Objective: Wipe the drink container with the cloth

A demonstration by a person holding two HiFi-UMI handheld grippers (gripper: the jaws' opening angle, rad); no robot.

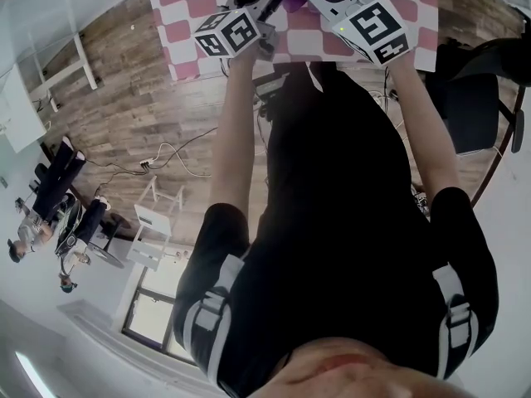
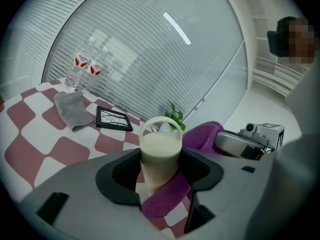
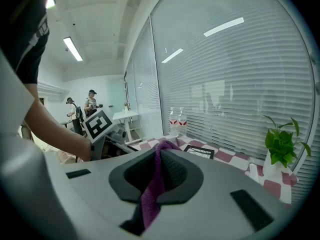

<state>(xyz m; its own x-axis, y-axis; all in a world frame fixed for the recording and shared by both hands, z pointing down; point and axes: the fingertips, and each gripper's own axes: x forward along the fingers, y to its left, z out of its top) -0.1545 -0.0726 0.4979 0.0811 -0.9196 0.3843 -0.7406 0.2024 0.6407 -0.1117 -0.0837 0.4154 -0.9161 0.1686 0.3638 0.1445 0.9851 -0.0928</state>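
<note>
The left tongs (image 2: 160,173) are clamped on the drink container (image 2: 159,151), a cream-coloured tumbler with a loop handle over its lid, standing upright with a black pad against each side. The purple cloth (image 2: 167,196) lies against the container's lower front and trails off to the right behind it, towards the right tongs (image 3: 159,156). These are pressed together on the cloth, a narrow fold of which runs up between the pads and hangs out below them. Seen from the head view, both pairs of tongs meet over the near edge of the pink-and-white checked surface (image 2: 30,149), close together, with the cloth bunched between them. Whether the container's base rests on the surface or sits just above it is hard to say, since the cloth and the tongs cover it. Farther back on the surface lie a crumpled grey cloth (image 2: 72,109) and, beside it, a small black framed picture (image 2: 114,119). Two water bottles (image 2: 87,69) stand at the far edge by the window blinds (image 2: 165,59), and a small green plant (image 2: 175,116) shows just behind the container.
</note>
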